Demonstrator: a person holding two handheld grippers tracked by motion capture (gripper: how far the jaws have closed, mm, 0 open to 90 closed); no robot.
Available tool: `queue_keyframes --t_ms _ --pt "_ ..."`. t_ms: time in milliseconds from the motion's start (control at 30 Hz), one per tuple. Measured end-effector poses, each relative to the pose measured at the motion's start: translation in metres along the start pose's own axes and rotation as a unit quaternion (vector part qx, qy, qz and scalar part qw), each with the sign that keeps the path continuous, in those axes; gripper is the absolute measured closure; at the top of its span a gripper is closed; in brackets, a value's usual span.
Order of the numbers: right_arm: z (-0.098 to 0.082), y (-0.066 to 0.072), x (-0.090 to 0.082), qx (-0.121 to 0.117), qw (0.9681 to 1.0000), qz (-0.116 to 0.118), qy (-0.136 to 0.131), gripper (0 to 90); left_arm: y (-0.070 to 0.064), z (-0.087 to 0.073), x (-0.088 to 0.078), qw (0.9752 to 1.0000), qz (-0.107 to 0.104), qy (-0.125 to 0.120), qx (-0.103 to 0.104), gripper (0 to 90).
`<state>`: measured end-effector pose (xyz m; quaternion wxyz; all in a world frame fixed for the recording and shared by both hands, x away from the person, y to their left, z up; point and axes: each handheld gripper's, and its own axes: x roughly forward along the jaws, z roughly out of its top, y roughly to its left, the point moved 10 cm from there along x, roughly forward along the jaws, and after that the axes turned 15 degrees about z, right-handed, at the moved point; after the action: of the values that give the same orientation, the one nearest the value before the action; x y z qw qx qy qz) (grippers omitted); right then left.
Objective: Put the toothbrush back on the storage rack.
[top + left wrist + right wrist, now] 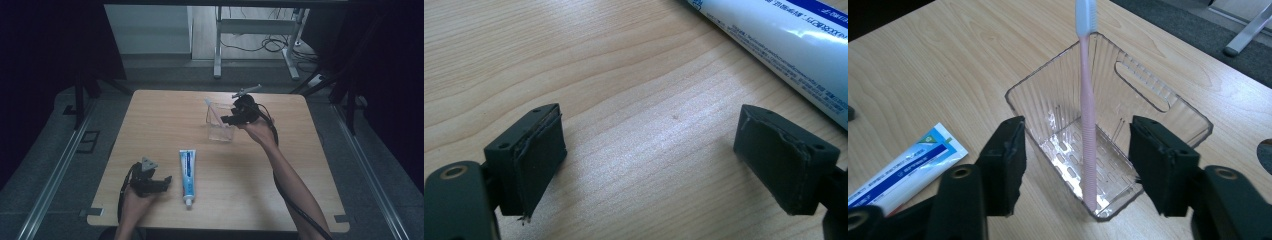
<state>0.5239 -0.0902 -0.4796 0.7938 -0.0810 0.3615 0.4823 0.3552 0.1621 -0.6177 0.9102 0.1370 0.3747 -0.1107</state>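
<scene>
A clear ribbed plastic container [220, 131] stands on the wooden table [160, 115], right of its middle. A pink toothbrush [1088, 115] with a white head stands inside it, leaning against the far wall [1148, 85]. My right gripper [1078, 152] hovers just over the container's near side, open, its jaws apart on either side of the brush handle and not touching it. A white and blue toothpaste tube [188, 175] lies near the front edge, cap toward me. My left gripper [166, 181] rests low on the table just left of the tube [784, 35], open with bare wood between its jaws.
Grey floor and metal rails [55, 180] flank the table. A white desk frame [255, 35] with loose cables stands behind it. Bare wood spans the table's left half and right edge.
</scene>
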Motion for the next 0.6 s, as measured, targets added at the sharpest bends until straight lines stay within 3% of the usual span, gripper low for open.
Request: queue_keyframes --t_ms 600 --pt "-0.014 0.013 -0.023 -0.013 0.9998 0.008 -0.011 18.1 0.000 0.000 0.000 1.0000 0.000 0.000 0.000 12.9"
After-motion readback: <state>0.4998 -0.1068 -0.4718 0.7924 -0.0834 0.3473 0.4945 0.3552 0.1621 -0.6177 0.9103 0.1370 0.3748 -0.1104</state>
